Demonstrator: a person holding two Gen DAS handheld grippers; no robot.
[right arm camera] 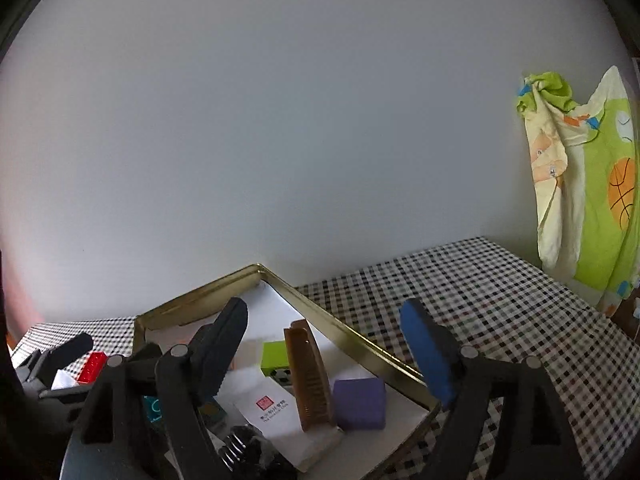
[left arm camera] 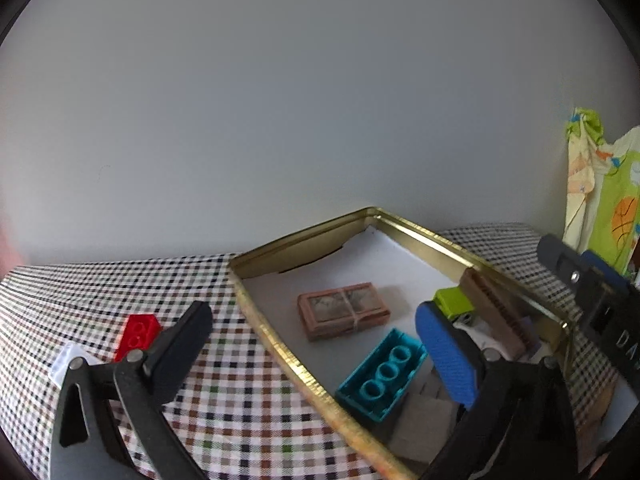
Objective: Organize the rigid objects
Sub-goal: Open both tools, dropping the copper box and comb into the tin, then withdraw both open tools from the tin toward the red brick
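Most pieces boxed, one red brick (left arm camera: 138,334) left out

Both the left gripper (left arm camera: 316,344) and right gripper (right arm camera: 326,344) hang open and empty over the gold tin (left arm camera: 280,344), which holds the teal brick (left arm camera: 380,374), comb (right arm camera: 308,376) and purple block (right arm camera: 360,404); the red brick lies outside on the checked cloth (left arm camera: 240,400).

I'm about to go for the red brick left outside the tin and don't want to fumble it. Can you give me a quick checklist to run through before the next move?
1. Left gripper empty, jaws apart: ok.
2. Right gripper empty, jaws apart: ok.
3. Red brick in sight on the checked cloth, outside the gold tin: ok.
4. Left gripper lined up on the brick: not ok; its jaws straddle the tin's near rim, and the brick lies beyond the black finger.
5. Free floor in the tin to set it down, between the brown box and the far wall: ok.
6. Whether the white piece beside the brick touches it: cannot tell.
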